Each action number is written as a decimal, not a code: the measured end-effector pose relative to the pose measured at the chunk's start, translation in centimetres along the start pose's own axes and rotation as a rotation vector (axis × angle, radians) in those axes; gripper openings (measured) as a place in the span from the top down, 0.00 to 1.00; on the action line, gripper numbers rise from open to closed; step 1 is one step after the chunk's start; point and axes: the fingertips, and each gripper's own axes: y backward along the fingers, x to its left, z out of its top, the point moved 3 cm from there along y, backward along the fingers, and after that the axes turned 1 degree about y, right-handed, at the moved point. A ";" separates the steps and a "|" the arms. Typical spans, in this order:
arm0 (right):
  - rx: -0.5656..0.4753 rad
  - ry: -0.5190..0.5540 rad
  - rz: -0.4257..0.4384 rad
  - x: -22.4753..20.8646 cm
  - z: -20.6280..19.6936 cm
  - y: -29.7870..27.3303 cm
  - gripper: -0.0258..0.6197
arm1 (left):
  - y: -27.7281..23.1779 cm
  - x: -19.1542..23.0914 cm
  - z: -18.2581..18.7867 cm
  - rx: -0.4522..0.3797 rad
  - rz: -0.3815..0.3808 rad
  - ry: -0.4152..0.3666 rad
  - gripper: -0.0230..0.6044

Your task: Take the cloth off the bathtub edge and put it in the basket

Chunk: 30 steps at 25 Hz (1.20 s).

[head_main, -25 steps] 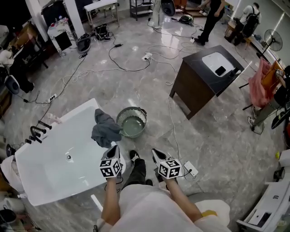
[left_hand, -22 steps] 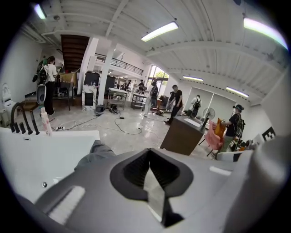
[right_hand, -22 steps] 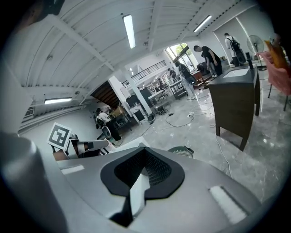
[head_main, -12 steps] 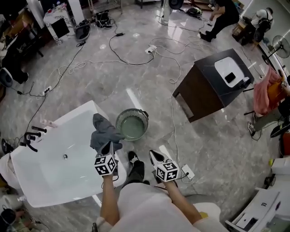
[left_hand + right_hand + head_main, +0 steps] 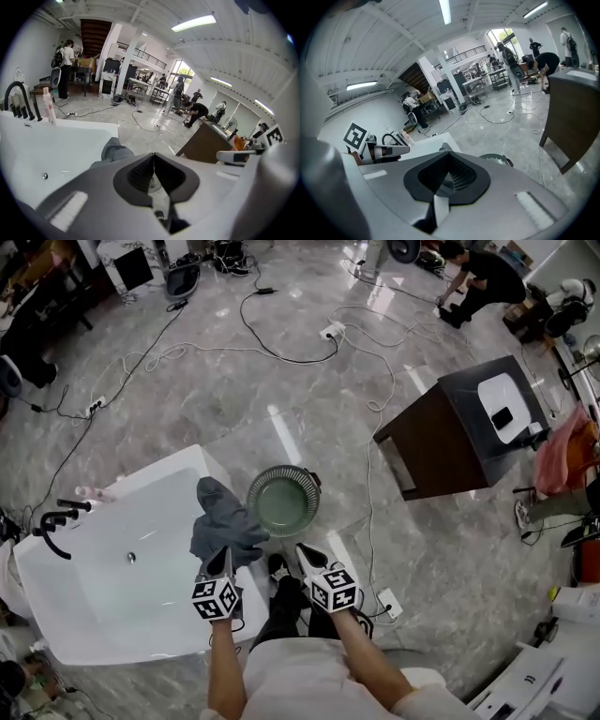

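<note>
Currently left tool (image 5: 224, 559) and right tool (image 5: 304, 551) are closed, empty.

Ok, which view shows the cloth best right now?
The head view: nearly the whole cloth shows, draped over the tub edge beside the basket. The left gripper view catches only a grey fold of it above the jaws. The right gripper view shows the basket but no clear cloth.
</note>
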 end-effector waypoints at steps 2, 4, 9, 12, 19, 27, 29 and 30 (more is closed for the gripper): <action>0.030 0.021 0.039 0.8 -0.5 -2.2 0.96 | -0.2 1.4 -1.1 0.007 0.029 0.026 0.87; 0.062 0.037 0.081 1.3 -1.2 -4.3 0.96 | -0.6 2.7 -2.1 0.007 0.064 0.061 0.87; 0.161 0.077 0.179 2.5 -4.3 -10.6 0.96 | -1.7 7.2 -4.1 -0.013 0.158 0.142 0.87; 0.199 0.121 0.221 2.7 -6.0 -13.9 0.96 | -2.7 9.9 -5.7 -0.033 0.198 0.196 0.87; 0.188 0.194 0.241 0.7 -6.3 -19.2 0.96 | -6.1 12.8 -7.3 -0.093 0.203 0.211 0.87; 0.194 0.213 0.373 2.0 -6.3 -25.2 0.78 | -6.6 18.1 -8.0 -0.173 0.132 0.291 0.57; 0.195 0.169 0.414 1.9 -6.4 -26.0 0.62 | -6.8 19.0 -8.3 -0.194 0.102 0.328 0.45; 0.199 0.135 0.441 1.9 -6.3 -26.2 0.54 | -6.9 19.2 -8.3 -0.201 0.081 0.342 0.37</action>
